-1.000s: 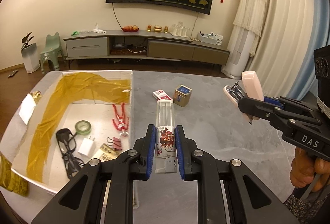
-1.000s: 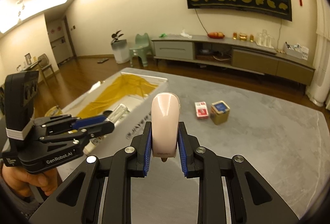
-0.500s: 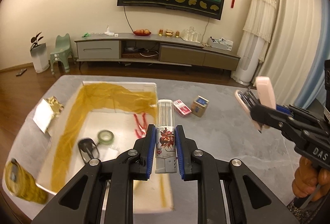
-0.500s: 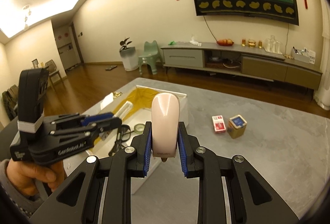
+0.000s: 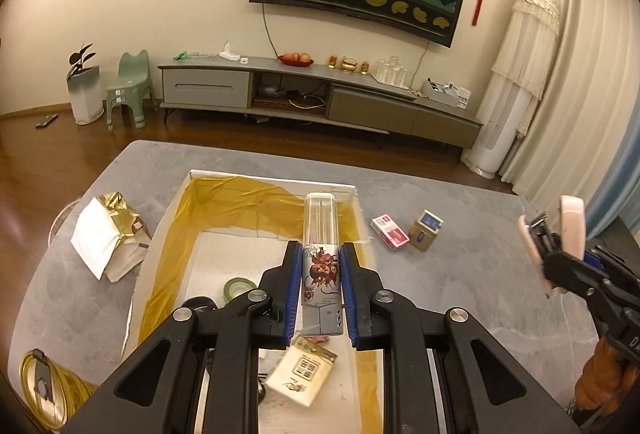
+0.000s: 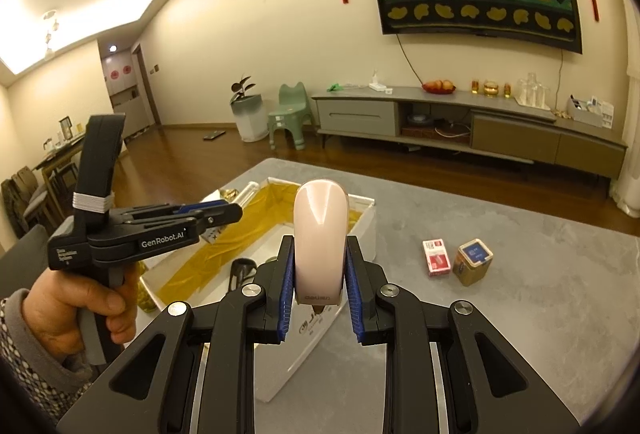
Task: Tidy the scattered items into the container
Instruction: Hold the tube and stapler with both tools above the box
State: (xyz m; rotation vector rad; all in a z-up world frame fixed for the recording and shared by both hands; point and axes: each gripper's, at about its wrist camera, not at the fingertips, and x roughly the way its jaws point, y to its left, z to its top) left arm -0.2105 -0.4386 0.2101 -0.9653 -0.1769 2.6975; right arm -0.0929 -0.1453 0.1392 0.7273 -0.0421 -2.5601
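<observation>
**Both grippers loaded over the box**

Grey stone table [image 5: 460,234] carried the white box [image 5: 354,194], lined with gold film, and everything else lay relative to that box. Inside it sat a roll of green tape [image 5: 238,288], a white sachet [image 5: 302,374] and dark glasses [image 6: 240,268]. Outside, just right of it, a red packet [image 5: 390,232] and a small gold tin [image 5: 426,236] waited, not yet collected. The left gripper [image 5: 320,294] hung over the box's interior, fingers clamped on a clear tube [image 5: 321,258], probably ready to release. The right gripper [image 6: 319,288], level above the box's near right corner, pinched a pink stapler [image 6: 319,246]. A hand [image 6: 72,310] held the left tool's handle.
</observation>
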